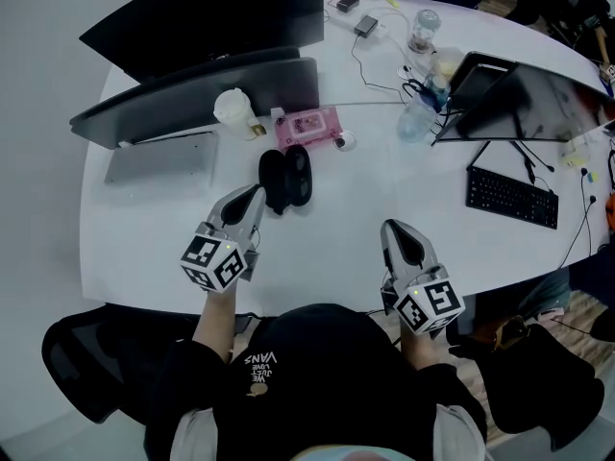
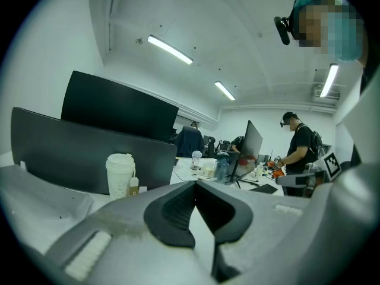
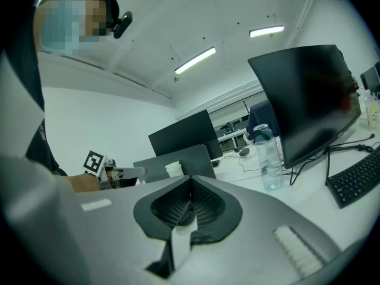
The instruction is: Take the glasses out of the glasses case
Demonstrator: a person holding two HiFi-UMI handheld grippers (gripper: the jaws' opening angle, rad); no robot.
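The black glasses case [image 1: 285, 178] lies on the white table [image 1: 365, 209], in front of the pink packet. From the head view I cannot tell whether its lid is up, and no glasses show. My left gripper [image 1: 258, 193] is shut and empty, its tips just left of the case's near end. The right gripper [image 1: 389, 227] is also shut and empty, well to the right of the case and nearer the table's front edge. In the left gripper view the jaws [image 2: 195, 184] meet at the tip. The right gripper [image 3: 190, 180] view shows the same. Neither gripper view shows the case.
A pink packet [image 1: 309, 126] and a white paper cup [image 1: 232, 109] stand behind the case, by a dark monitor [image 1: 202, 89]. A water bottle [image 1: 415, 121], a second monitor [image 1: 524, 94] and a keyboard [image 1: 511, 197] are at the right. A person [image 2: 300, 144] stands further off.
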